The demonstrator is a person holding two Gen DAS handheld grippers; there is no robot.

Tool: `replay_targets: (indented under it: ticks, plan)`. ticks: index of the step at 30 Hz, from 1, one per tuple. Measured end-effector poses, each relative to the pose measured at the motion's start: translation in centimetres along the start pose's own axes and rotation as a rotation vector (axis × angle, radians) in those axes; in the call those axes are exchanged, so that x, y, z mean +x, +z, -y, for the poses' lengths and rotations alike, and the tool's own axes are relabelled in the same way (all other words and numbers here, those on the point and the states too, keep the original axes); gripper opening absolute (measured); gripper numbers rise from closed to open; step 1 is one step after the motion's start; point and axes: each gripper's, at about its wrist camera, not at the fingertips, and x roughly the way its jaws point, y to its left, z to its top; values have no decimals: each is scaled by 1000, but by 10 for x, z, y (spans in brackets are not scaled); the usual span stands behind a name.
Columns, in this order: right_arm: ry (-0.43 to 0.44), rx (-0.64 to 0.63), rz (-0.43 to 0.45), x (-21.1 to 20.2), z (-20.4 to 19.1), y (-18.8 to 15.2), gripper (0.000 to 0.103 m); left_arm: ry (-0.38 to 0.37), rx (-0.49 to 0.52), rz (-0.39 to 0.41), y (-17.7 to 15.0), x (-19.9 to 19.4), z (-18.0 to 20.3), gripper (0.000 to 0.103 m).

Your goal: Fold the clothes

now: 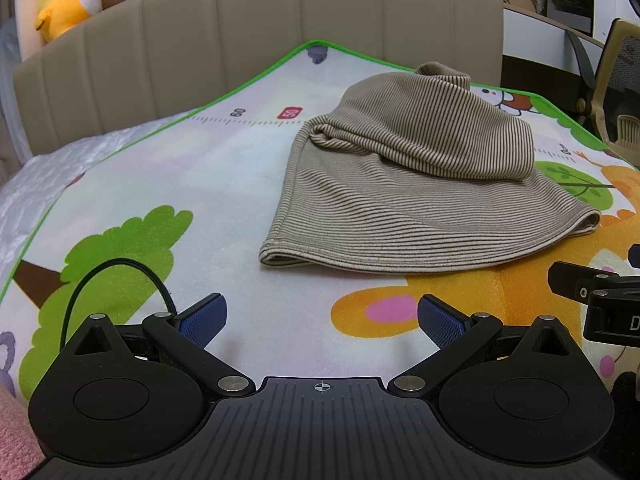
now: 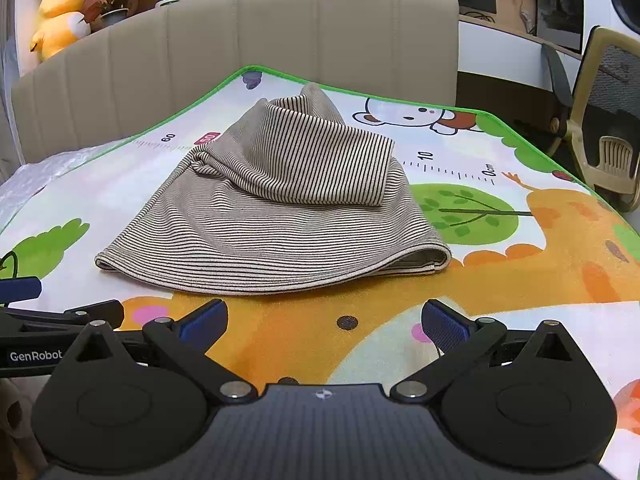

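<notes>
Cartoon play mat (image 1: 160, 184), one folded striped garment (image 2: 276, 216)

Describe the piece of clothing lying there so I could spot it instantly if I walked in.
Find the beige padded headboard, then the green-edged cartoon play mat spread in front of it. In the mat's middle lies the striped garment, a partly folded beige knit with thin dark stripes. It is the only fabric item on the mat; everything around it is printed pictures.
</notes>
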Motion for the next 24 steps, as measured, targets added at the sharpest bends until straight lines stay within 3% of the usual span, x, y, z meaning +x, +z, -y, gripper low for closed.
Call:
replay_targets:
  ticks: [8, 12, 15, 18, 21, 24]
  plan:
    - [7, 14, -11, 3, 4, 2, 103, -11, -21, -56, 3, 10, -3, 103]
    - [45, 45, -22, 5, 9, 11, 103, -26, -46, -109, 7, 19, -8, 103]
    - [104, 103, -49, 11, 17, 28, 103, -82, -56, -124, 19, 24, -13, 103]
    - [188, 176, -76, 20, 32, 47, 103, -191, -69, -92, 45, 29, -23, 103]
    - [177, 192, -70, 33, 44, 62, 103, -257, -60, -27, 72, 41, -32, 103]
    - [118, 147, -76, 53, 53, 71, 103, -198, 25, -5, 93, 61, -38, 103]
